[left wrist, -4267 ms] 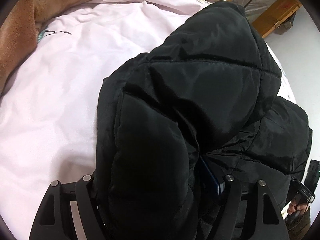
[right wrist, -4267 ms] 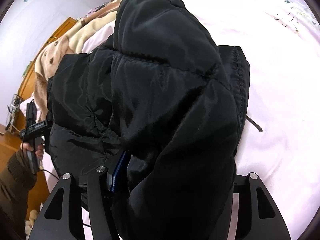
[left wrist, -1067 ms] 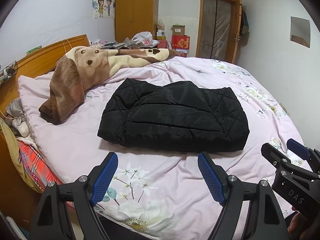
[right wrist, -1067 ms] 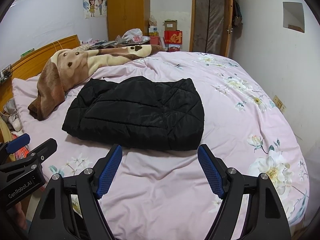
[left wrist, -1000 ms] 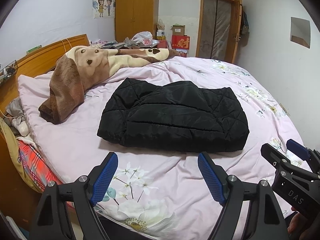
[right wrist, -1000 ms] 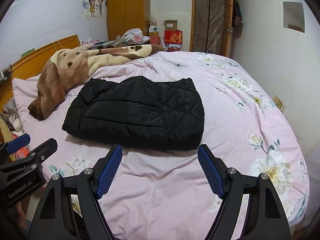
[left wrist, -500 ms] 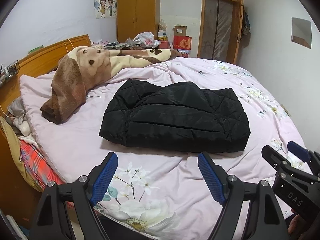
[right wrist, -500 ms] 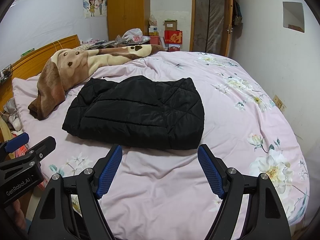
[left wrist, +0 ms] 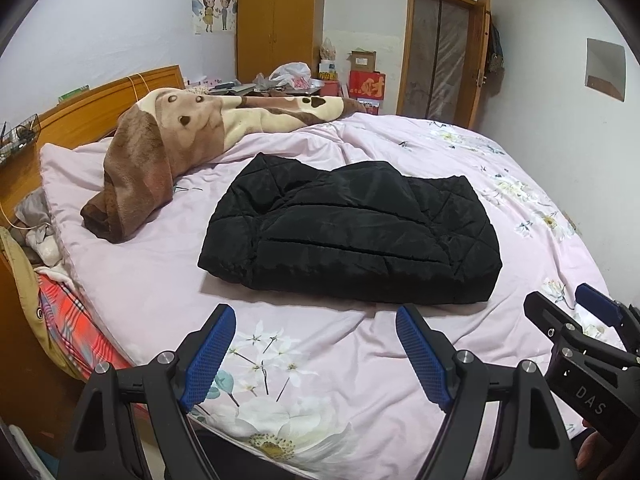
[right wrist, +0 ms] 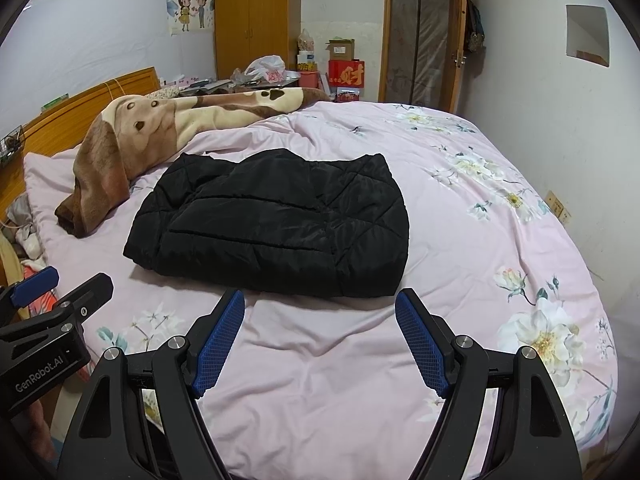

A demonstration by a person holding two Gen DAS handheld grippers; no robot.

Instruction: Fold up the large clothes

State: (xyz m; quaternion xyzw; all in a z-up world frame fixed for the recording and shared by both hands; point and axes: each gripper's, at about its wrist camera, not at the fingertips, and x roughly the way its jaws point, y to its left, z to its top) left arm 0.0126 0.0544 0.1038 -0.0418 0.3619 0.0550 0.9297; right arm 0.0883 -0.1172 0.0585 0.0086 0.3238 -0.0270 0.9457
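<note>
A black quilted jacket (left wrist: 352, 232) lies folded into a compact rectangle in the middle of the pink floral bed (left wrist: 320, 360); it also shows in the right wrist view (right wrist: 272, 224). My left gripper (left wrist: 316, 320) is open and empty, held back from the bed's near edge, well short of the jacket. My right gripper (right wrist: 320, 304) is open and empty, also short of the jacket. The right gripper shows at the right edge of the left wrist view (left wrist: 568, 320), the left gripper at the left edge of the right wrist view (right wrist: 60, 284).
A brown and cream plush blanket (left wrist: 168, 152) lies bunched at the bed's far left by the wooden headboard (left wrist: 80, 112). A wardrobe (left wrist: 280, 20), boxes and a door (left wrist: 444, 48) stand beyond. Clothes (left wrist: 68, 320) hang off the left bedside.
About four seconds ago both grippers were shut on the jacket. Now both are open, drawn back from the bed, and the jacket lies folded. Over the last second little has moved.
</note>
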